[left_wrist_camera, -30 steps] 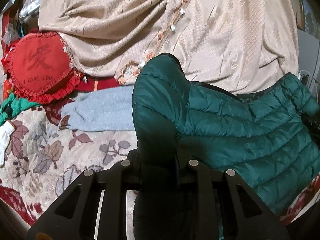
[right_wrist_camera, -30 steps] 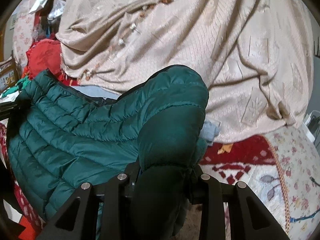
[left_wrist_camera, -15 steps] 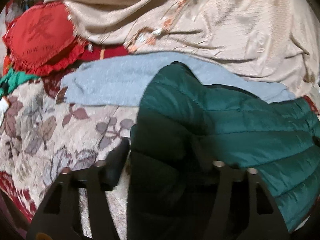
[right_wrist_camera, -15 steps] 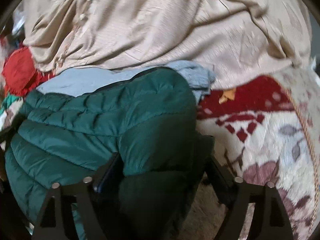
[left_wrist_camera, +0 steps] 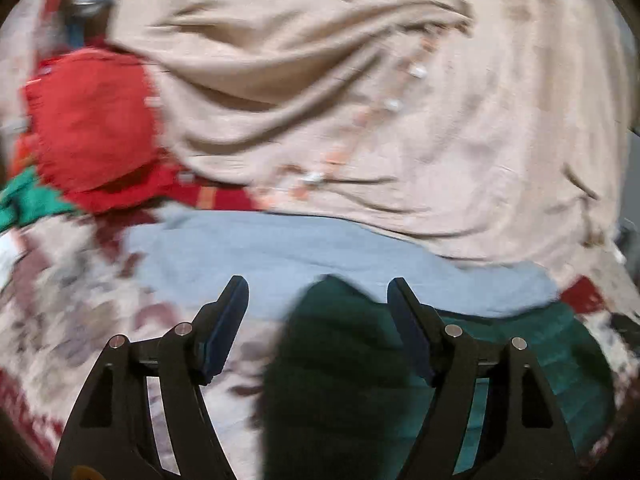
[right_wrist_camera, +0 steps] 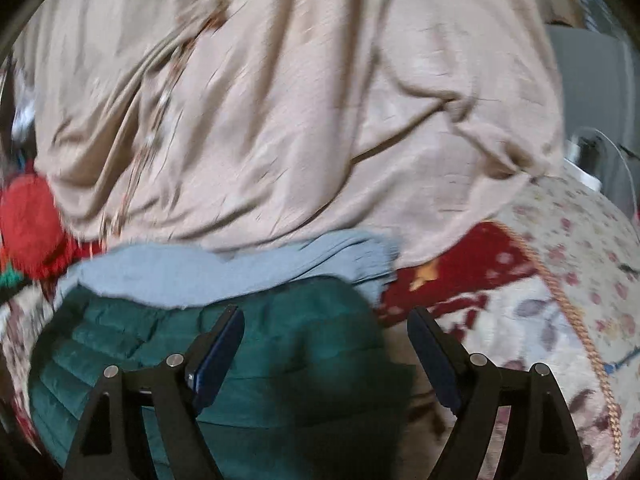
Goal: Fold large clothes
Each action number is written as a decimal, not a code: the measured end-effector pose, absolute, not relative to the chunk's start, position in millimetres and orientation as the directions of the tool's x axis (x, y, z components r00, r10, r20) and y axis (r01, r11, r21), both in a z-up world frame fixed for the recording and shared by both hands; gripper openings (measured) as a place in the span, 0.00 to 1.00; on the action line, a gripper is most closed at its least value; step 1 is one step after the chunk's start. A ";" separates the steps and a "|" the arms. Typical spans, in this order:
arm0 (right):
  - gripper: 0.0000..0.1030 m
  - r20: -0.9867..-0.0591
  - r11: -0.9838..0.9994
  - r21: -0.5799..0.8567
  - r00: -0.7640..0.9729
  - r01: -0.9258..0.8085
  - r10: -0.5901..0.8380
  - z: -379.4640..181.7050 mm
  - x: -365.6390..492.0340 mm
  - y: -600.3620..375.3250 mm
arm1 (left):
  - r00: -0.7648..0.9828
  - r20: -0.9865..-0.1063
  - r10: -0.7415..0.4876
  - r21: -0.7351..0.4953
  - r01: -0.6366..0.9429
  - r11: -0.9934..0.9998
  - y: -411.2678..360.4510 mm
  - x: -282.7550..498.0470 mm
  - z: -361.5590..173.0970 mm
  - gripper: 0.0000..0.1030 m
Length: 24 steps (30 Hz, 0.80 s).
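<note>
green jacket [right_wrist_camera: 260,364] on floral cover [right_wrist_camera: 560,320]

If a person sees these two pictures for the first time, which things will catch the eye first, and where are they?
The dark green quilted jacket fills the foreground, lying between the open fingers of the right gripper and the left gripper. Behind it a large beige cloth covers the upper half of both views, with a pale blue garment between the two. A bright red cushion stands out at the left.

The left hand-held gripper [left_wrist_camera: 318,300], jaws spread, hovers over the green puffer jacket [left_wrist_camera: 520,344] on a floral cover [left_wrist_camera: 72,300].
</note>
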State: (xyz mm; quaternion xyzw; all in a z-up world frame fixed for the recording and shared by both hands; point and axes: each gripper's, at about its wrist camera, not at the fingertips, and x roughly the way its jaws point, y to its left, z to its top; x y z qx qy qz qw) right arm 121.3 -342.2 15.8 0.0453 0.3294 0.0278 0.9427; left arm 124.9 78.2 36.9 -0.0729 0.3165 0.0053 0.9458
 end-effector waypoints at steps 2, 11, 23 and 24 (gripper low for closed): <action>0.79 -0.665 0.994 0.104 0.741 -0.031 0.093 4.1 134.2 -333.6 | 0.757 -0.652 -0.050 -0.097 -0.018 0.995 64.4 145.7 25.1 0.70; 0.81 -0.789 0.986 0.168 0.597 -0.013 0.143 -69.6 174.1 -355.4 | 0.584 -0.811 -0.017 -0.100 -0.111 0.989 71.9 190.4 -60.3 0.74; 0.96 -0.848 0.993 0.117 0.520 0.000 0.100 -83.1 190.0 -345.8 | 0.518 -0.854 -0.045 -0.137 -0.142 0.980 78.1 200.3 -76.2 0.84; 0.96 -0.845 0.991 0.134 0.522 0.000 0.114 -83.3 188.6 -348.2 | 0.511 -0.858 -0.046 -0.138 -0.144 0.980 78.2 201.0 -76.9 0.85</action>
